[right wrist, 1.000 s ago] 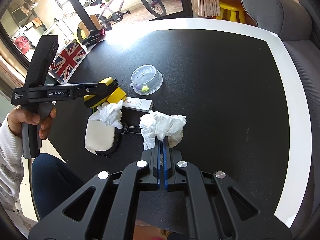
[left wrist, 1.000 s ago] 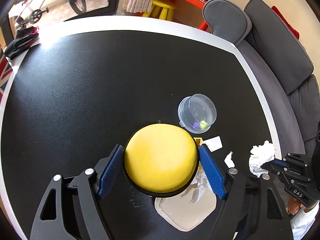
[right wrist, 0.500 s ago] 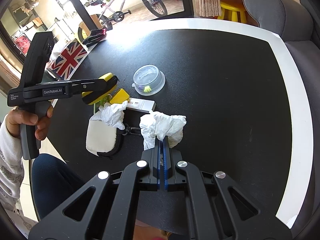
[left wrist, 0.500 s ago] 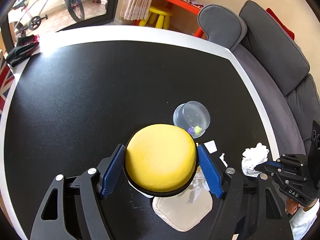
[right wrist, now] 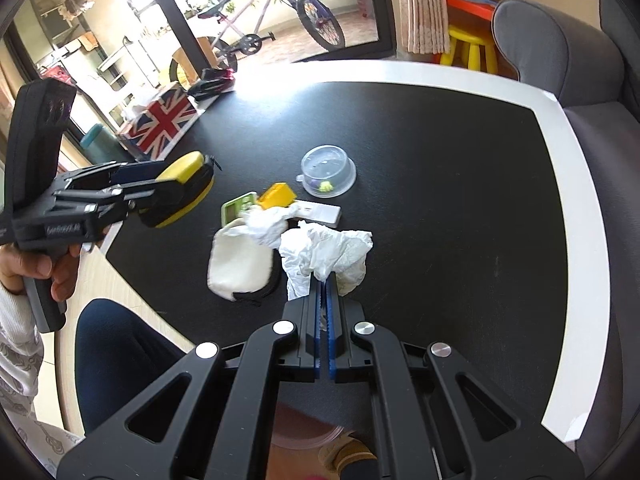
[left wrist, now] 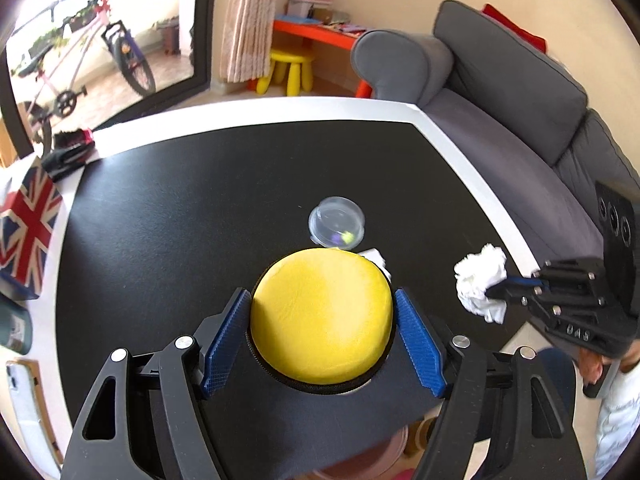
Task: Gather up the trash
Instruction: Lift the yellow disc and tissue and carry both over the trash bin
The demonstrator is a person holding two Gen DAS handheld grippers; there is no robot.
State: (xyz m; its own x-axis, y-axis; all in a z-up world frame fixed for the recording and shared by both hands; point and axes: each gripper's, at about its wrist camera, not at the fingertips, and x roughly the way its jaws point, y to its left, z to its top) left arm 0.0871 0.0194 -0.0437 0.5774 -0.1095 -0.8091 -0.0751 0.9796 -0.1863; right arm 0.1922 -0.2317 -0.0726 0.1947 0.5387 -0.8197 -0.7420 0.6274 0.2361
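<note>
Yellow case [left wrist: 321, 316] in left tool [left wrist: 322, 336] now higher vs 1s ago, off table [left wrist: 180, 208]

Daylight scene, fisheye bending at edges.
Window [right wrist: 248, 12] light glaring off table [right wrist: 280, 80] far edge; frame corners going dark.

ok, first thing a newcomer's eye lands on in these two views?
Probably the round yellow case gripped in the left tool, lifted clear of the black table near its front-left edge. Next the crumpled white tissue pinched in the shut right tool, with a beige pouch and clear lidded tub lying beyond.
</note>
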